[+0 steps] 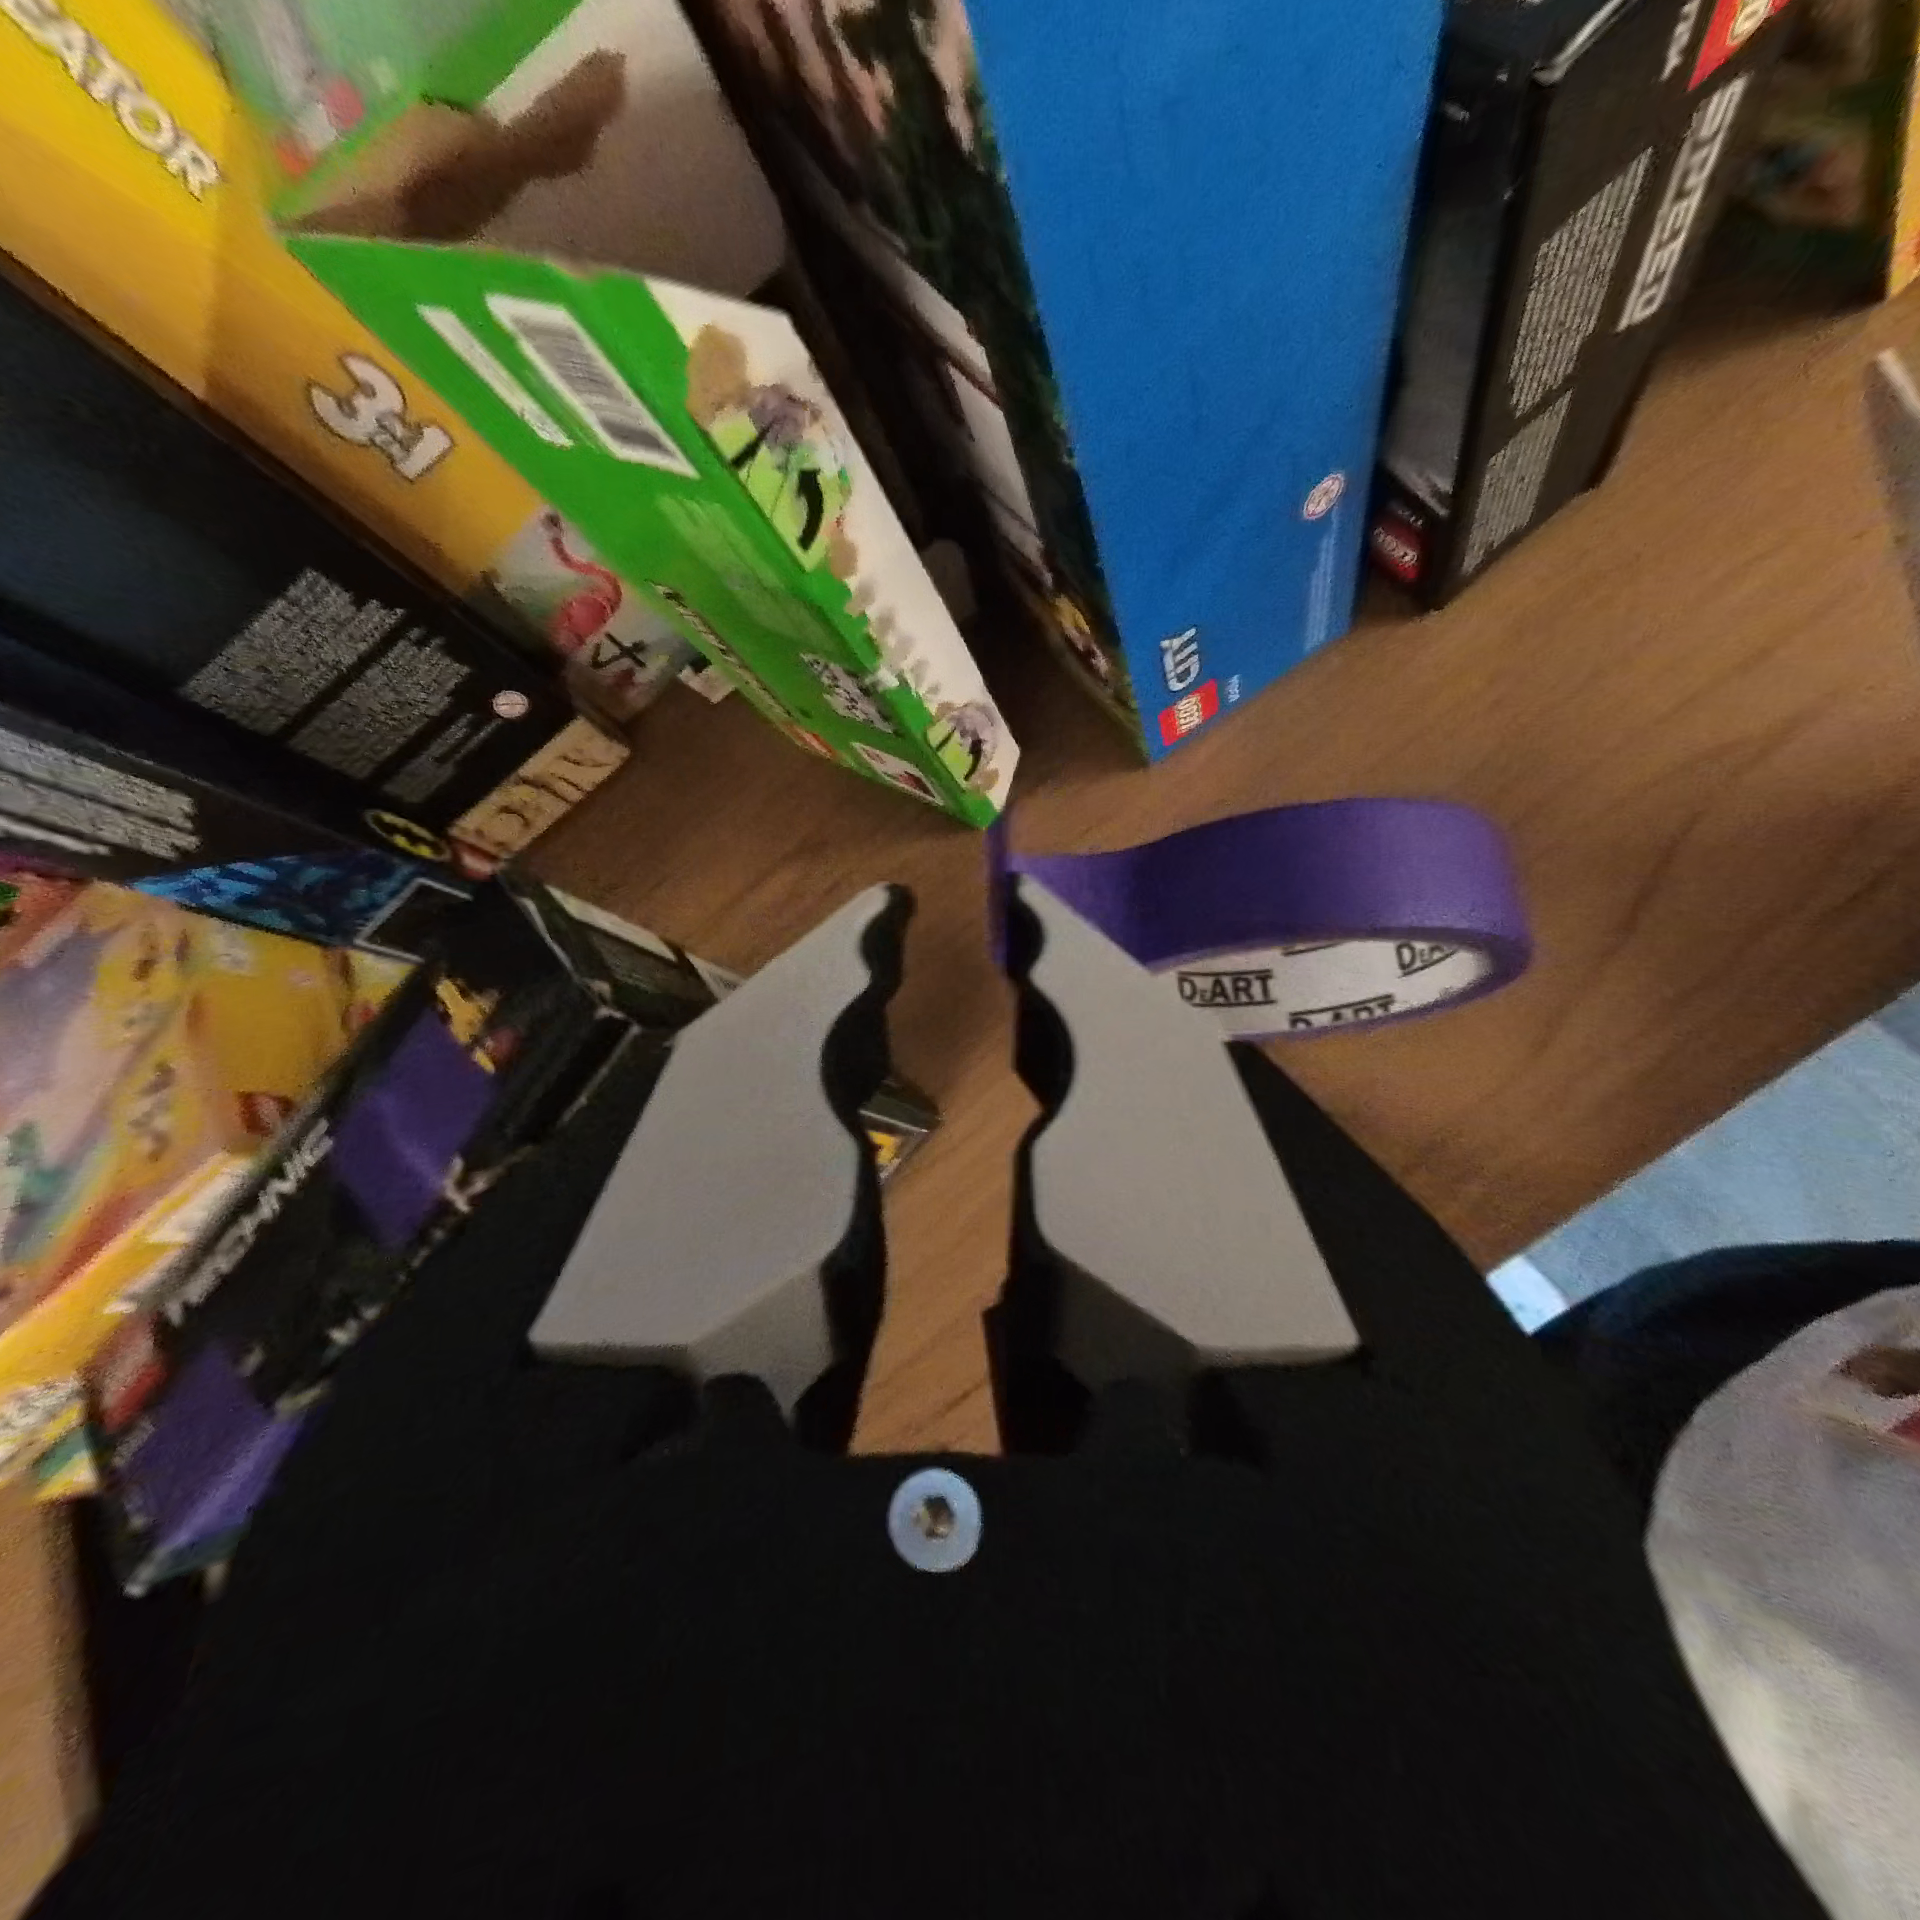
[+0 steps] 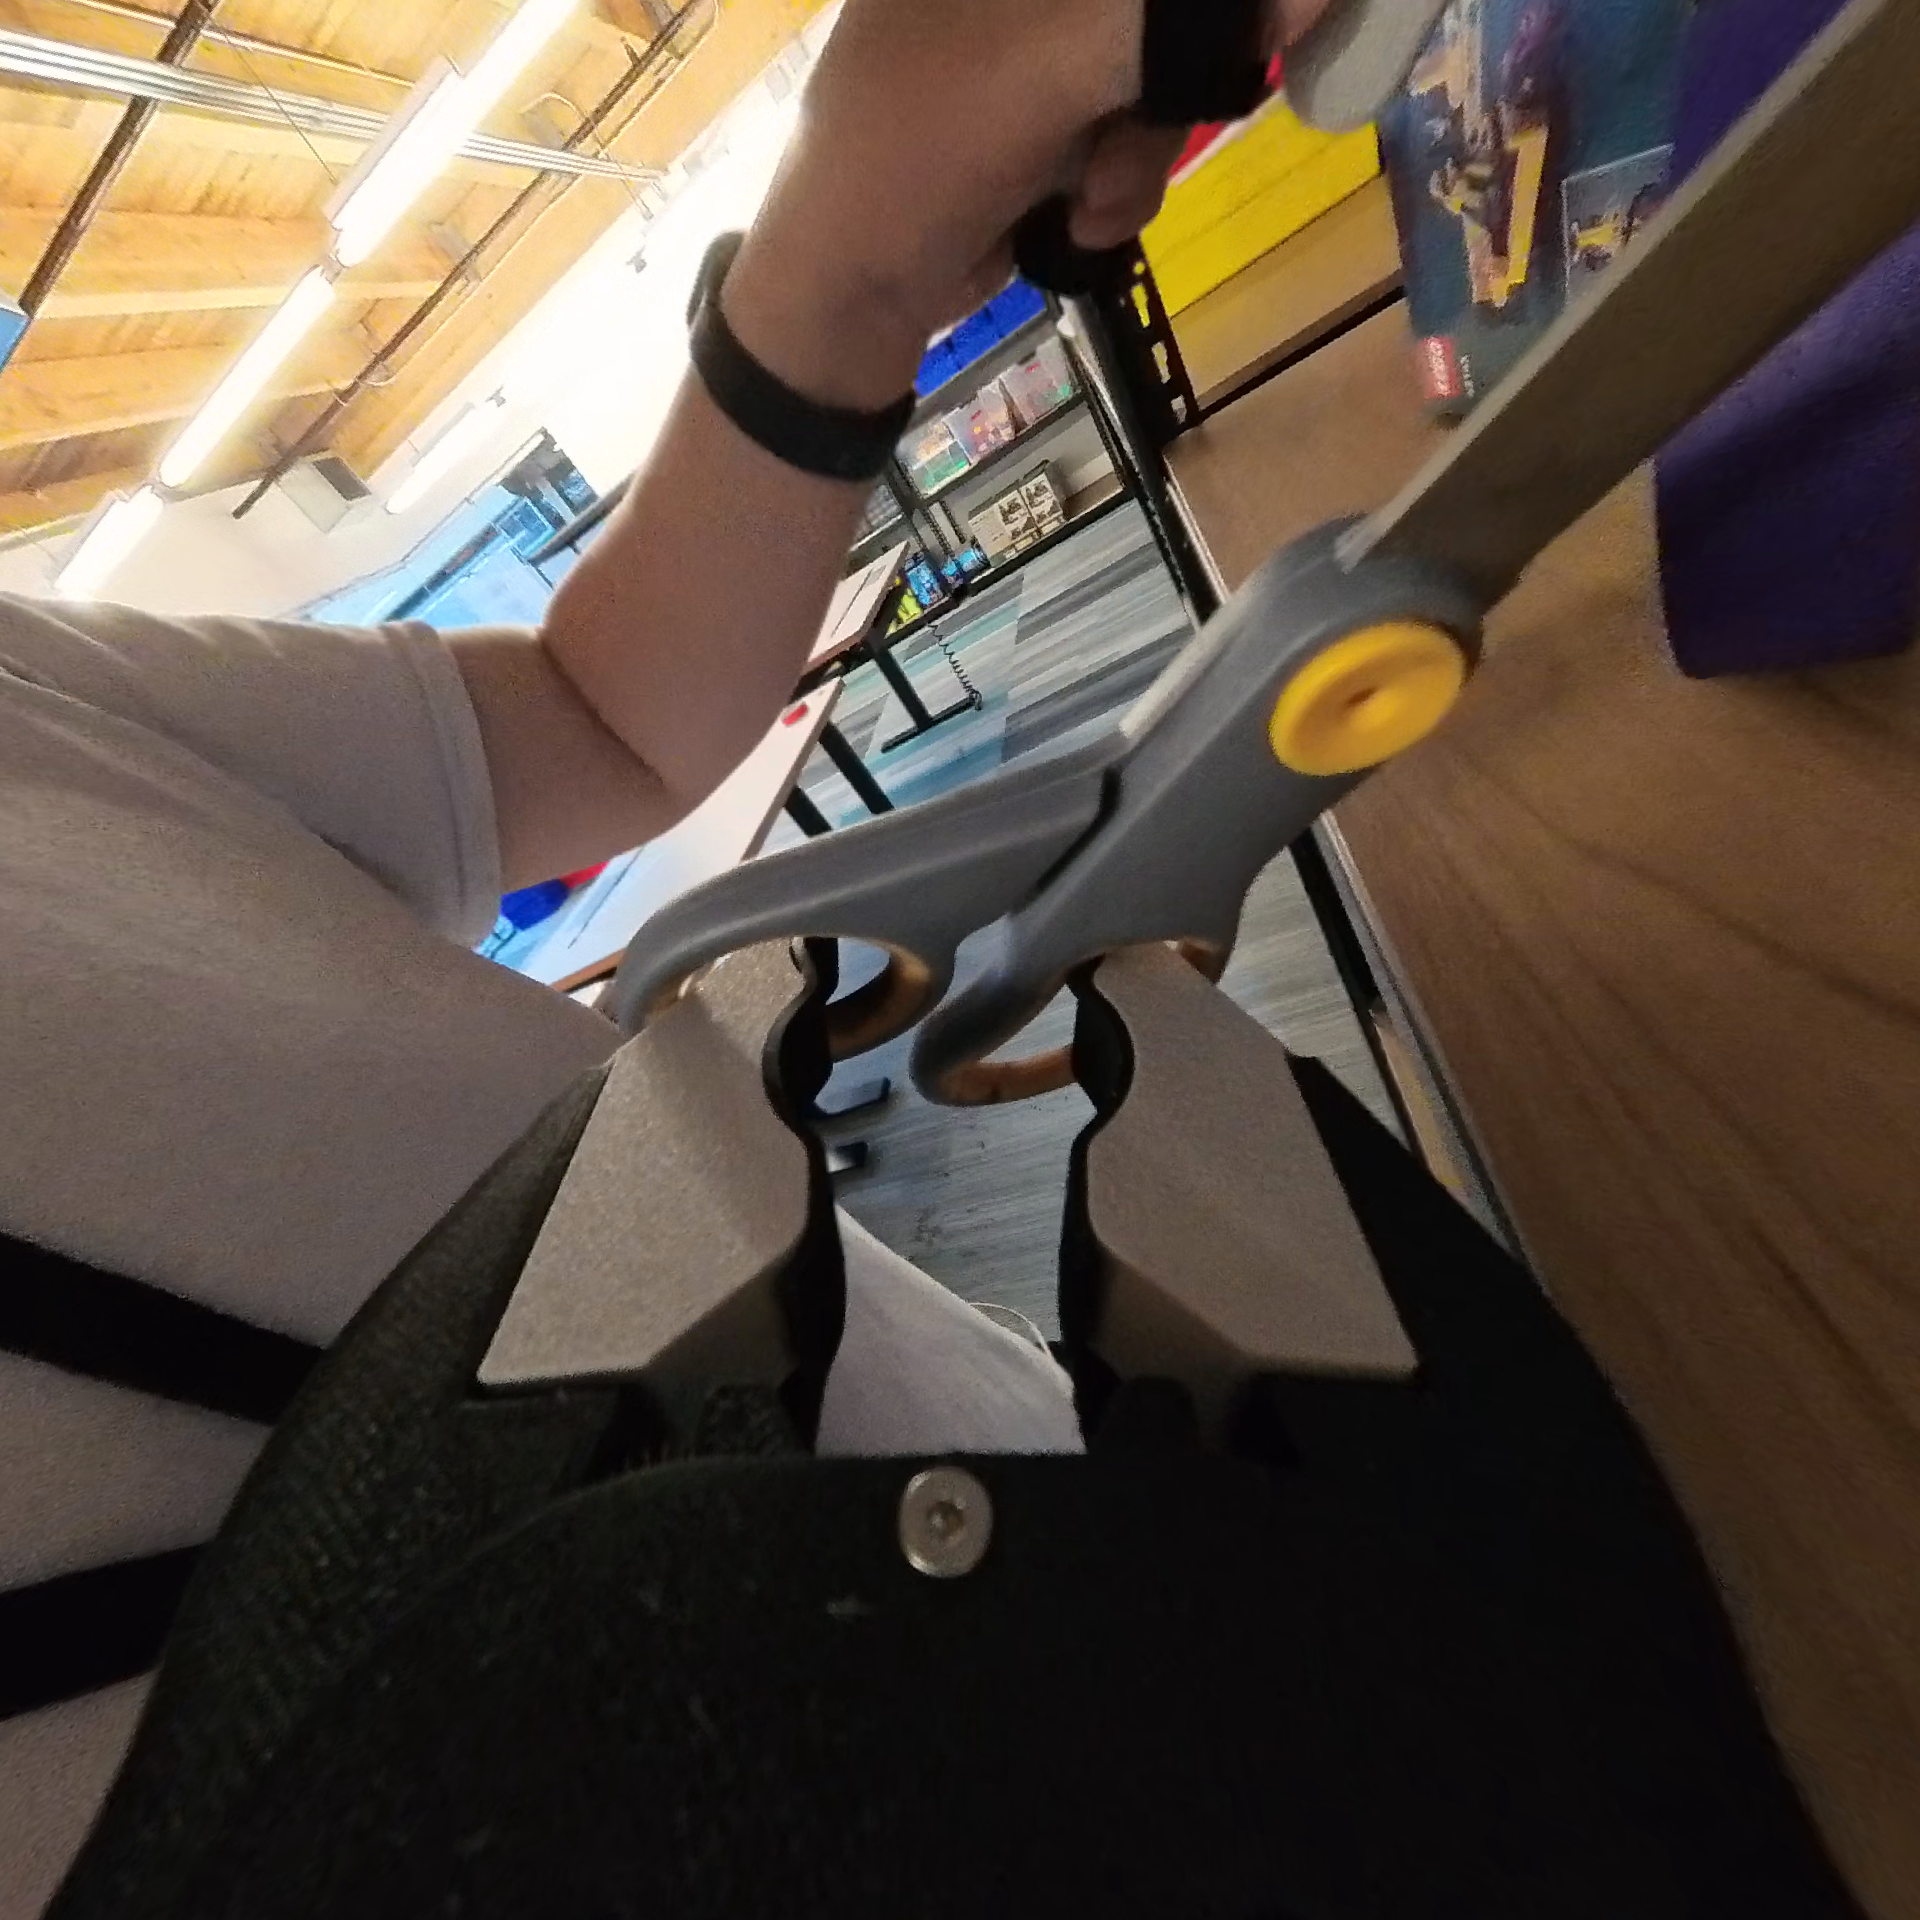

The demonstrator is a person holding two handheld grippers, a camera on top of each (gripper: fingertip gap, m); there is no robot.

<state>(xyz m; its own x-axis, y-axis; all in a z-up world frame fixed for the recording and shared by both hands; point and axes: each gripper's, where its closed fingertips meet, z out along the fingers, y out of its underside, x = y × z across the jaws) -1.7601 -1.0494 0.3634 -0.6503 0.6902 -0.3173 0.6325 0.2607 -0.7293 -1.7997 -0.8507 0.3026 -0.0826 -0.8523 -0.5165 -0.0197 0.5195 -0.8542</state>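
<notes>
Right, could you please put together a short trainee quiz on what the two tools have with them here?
1. True or false: the purple masking-tape roll lies well clear of the left tool.
2. What colour is the round pivot cap of the grey-handled scissors at the right tool? A) red B) yellow C) green
3. In the left wrist view, what colour is the tall cardboard box standing on the wooden shelf just beyond the tape roll?

Key: 1 false, the roll's wall sits between the fingertips, against one finger; 2 B; 3 blue.
</notes>
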